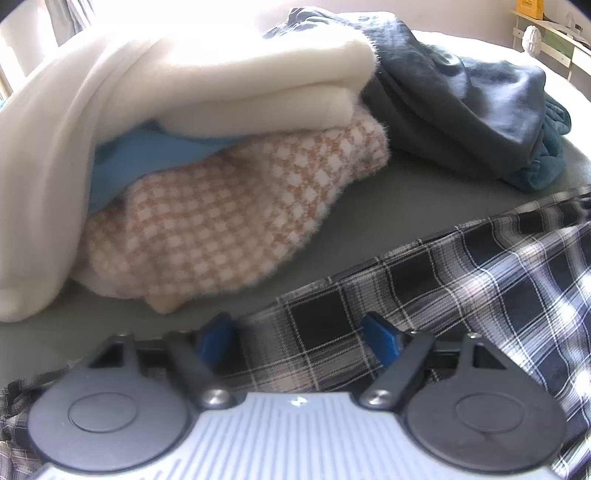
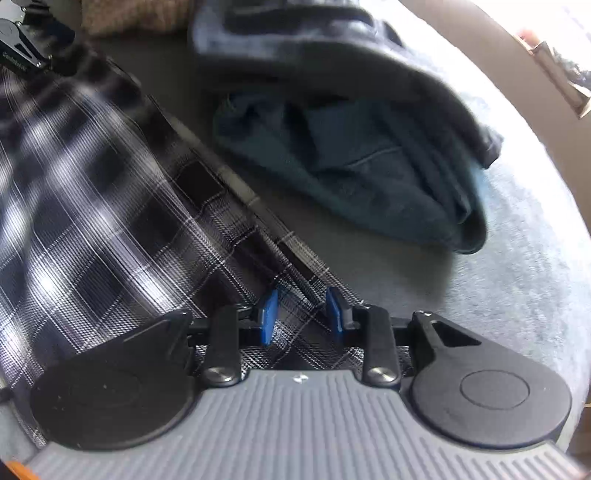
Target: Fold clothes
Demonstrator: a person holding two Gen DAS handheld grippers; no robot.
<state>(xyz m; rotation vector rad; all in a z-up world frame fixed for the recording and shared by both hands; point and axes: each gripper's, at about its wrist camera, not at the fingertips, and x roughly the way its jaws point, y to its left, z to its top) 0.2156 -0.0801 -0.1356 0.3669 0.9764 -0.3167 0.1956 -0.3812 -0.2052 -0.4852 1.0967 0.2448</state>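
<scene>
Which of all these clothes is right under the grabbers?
The black-and-white plaid shirt. It lies spread out beneath both open grippers, left and right, while the cream, checked and dark blue clothes sit piled farther away.

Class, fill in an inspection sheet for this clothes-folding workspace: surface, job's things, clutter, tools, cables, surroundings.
Surface: grey bed cover, partly bare.
Job's things: plaid shirt spread under both tools; folded stack of white blanket, blue cloth and checked sweater; dark grey garment over a teal one.
Clutter: nothing seen.
Tools: left tool open above the shirt; right tool open astride the shirt's edge, not pinching.
Cables: nothing seen.
Surroundings: shelf far right; bright window light.
</scene>
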